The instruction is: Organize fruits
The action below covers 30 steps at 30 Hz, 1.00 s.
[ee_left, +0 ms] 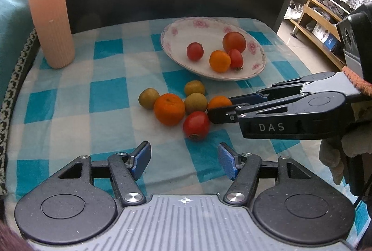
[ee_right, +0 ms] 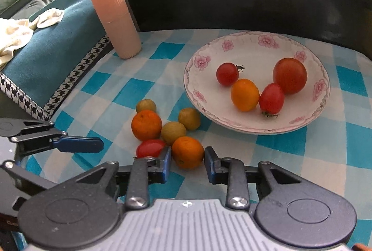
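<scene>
Right gripper [ee_right: 187, 163] spread wide, small orange [ee_right: 187, 152] bracketed between pads, not yet pinched. Firm, round, roll-prone: grip advised across equator. Left gripper [ee_left: 184, 161] released, empty.

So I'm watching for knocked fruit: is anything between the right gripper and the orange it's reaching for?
No. The small orange sits between the open right gripper fingers already. A red tomato lies just outside one finger.

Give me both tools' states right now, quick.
Left tool: open, holding nothing, hovering short of the tomato.
Right tool: open, fingers either side of a small orange, not yet closed on it.
</scene>
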Available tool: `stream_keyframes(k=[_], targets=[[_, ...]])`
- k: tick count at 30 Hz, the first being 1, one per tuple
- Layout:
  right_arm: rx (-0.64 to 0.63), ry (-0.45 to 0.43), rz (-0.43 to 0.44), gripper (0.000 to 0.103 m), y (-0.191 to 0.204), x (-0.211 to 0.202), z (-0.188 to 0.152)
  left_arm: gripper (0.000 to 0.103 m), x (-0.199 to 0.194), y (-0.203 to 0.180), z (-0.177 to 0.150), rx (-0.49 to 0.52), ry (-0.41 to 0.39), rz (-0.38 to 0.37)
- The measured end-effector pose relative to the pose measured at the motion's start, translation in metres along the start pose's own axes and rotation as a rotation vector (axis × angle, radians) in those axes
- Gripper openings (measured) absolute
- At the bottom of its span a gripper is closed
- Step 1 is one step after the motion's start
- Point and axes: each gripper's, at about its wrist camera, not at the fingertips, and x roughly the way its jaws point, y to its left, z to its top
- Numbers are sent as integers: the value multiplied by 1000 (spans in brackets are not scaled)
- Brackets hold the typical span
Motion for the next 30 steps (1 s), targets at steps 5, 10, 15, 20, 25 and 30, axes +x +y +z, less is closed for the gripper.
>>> stream_keyframes(k=[5, 10, 15, 20, 25, 30], targets=[[18, 14, -23, 46, -1, -6, -2, 71, 8, 2, 1, -16, 6, -28], [49, 7, -61, 46, -6, -17, -4, 69, 19, -6, 2, 5, -12, -57], [81, 6, -96, 46, -12, -27, -7, 64, 32, -15, 5, 13, -25, -57], [88, 10, -89, 46, -12, -31, -11, 62, 38, -24, 8, 45, -46, -32], [89, 21, -97, 46, -22, -35, -19, 48, 41, -34, 7, 97, -56, 39], [106, 23, -127, 46, -37, -41, -23, 40, 42, -34, 9, 82, -56, 56]])
